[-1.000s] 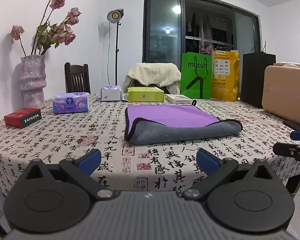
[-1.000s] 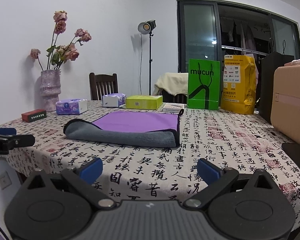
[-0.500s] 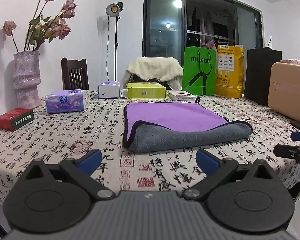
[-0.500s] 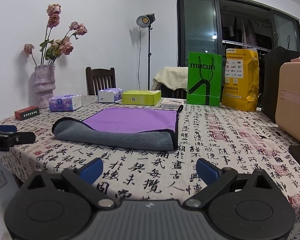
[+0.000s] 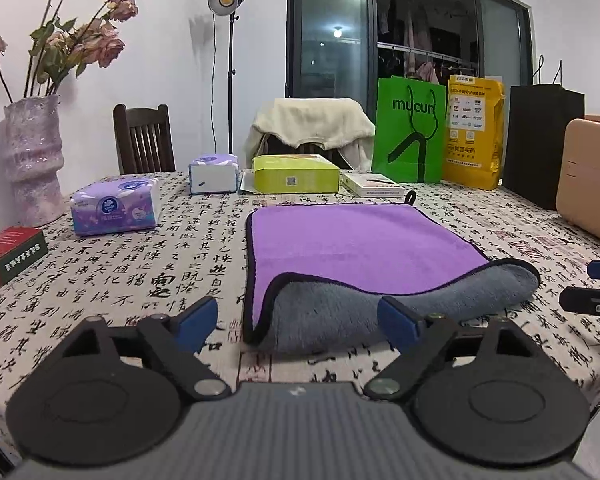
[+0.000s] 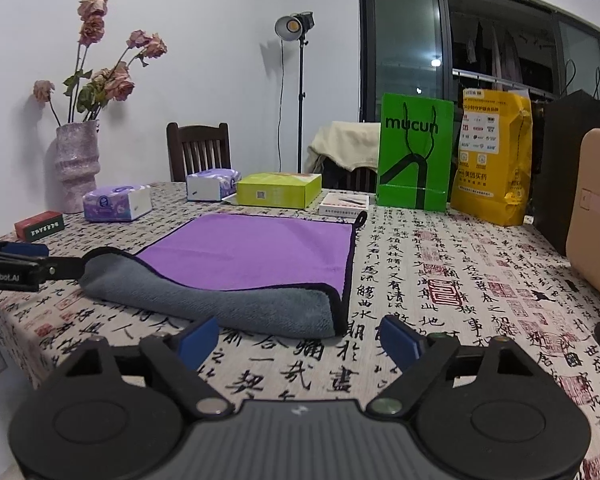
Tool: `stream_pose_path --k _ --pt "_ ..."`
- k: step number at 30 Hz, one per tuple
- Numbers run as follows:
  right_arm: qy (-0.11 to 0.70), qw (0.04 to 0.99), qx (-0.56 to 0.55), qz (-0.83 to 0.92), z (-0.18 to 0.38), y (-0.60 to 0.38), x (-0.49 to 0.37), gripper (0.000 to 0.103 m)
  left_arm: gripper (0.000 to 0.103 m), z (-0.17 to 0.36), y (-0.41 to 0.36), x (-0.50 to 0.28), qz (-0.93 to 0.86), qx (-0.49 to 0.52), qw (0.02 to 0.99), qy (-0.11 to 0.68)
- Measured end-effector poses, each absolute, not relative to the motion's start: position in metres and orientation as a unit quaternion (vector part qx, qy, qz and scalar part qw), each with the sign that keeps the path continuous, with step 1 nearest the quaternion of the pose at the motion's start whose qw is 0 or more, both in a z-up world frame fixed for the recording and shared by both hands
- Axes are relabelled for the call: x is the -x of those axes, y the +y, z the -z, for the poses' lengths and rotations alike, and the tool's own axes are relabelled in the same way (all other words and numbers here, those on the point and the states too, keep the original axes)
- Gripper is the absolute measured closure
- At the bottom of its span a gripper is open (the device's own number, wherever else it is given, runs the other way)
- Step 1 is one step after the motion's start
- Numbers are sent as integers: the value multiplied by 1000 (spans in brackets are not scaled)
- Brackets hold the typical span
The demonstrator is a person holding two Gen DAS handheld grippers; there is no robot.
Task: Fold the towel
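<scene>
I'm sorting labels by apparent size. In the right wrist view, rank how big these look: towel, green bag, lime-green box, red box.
Largest to smallest, as they look:
1. towel
2. green bag
3. lime-green box
4. red box
The towel lies nearest the camera, so its lead is partly nearness.

Plush cloth towel [image 5: 364, 248], matt.

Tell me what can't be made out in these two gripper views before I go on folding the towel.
- Towel: what lies under the rolled grey near edge is hidden by the fold itself, both views.
- Tan case: cut off by the right edge in both views.
- Yellow bag: its print is too small to read.
- Near table edge: hidden behind the left gripper body; likewise behind the right gripper.
</scene>
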State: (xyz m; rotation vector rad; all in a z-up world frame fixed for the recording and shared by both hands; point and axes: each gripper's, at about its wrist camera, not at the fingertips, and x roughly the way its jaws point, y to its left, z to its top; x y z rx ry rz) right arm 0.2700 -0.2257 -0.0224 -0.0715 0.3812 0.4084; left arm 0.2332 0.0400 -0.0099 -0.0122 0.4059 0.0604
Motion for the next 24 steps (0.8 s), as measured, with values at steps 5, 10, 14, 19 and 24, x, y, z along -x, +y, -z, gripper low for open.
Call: stream_pose_path --k 5,10,14,19,24 --pt "198 958 34 -207 22 -225 -287 20 22 9 44 -251 -15 16 976 218" --pt "212 952 34 -216 21 -222 -306 25 29 12 50 -268 -7 29 970 240" --pt "221 950 31 -220 21 -221 -322 30 37 12 53 -280 0 38 966 255" --pt "236 946 23 -223 22 -220 -342 34 46 13 57 -295 12 44 961 272" --pt "251 940 14 -232 25 -220 -360 45 51 15 59 -303 14 51 957 284"
